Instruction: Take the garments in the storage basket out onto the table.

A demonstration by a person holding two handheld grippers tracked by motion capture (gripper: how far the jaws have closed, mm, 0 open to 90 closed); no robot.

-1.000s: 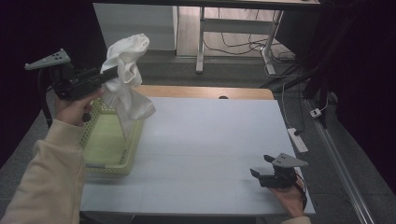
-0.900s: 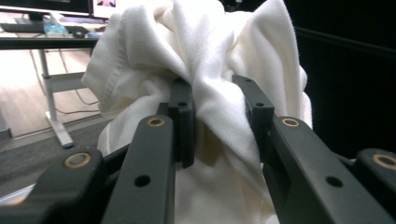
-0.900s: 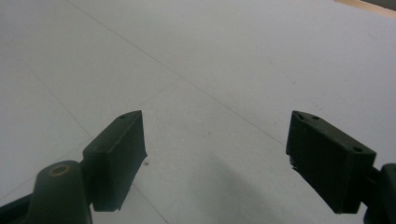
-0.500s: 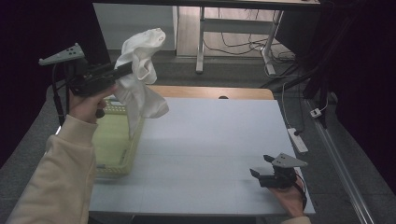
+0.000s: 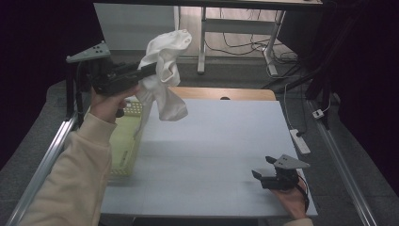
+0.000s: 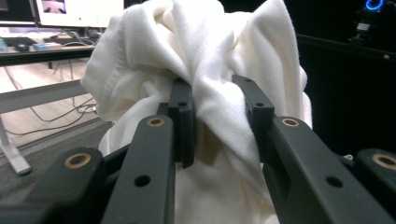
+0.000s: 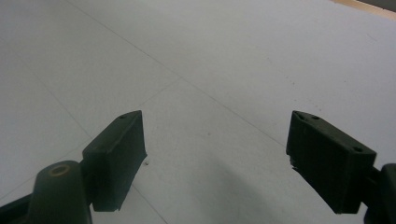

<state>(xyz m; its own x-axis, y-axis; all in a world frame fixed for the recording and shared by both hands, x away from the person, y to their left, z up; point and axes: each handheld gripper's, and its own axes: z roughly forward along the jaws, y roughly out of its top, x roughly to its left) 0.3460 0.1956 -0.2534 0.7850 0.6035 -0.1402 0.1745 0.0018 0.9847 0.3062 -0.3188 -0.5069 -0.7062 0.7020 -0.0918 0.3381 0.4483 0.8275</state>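
White cloth [image 5: 163, 75] is out of the yellow basket [image 5: 123, 141] and up in the air, clear of the rim, above the near-left part of the table [image 5: 221, 141]. So the pick looks done. Left to do, as a judgement: carry it over the bare tabletop, set it down, probably spread or fold it (nothing lies on the table to show which).

Left gripper [image 5: 148, 71] is held high at the left of the high view, jaws pointing toward the middle. In the left gripper view [image 6: 212, 112] the jaws are pinched on a bunched fold of the cloth, fabric squeezed between the pads and spilling above and below them. Most of the cloth hangs loose under the grip, lower end over the table edge beside the basket, not touching either as far as I can tell.

Right gripper [image 5: 263, 175] rests low at the near-right corner of the table. The right gripper view [image 7: 215, 154] shows its jaws spread wide, nothing between them, just bare table surface beneath. It holds and touches no item.
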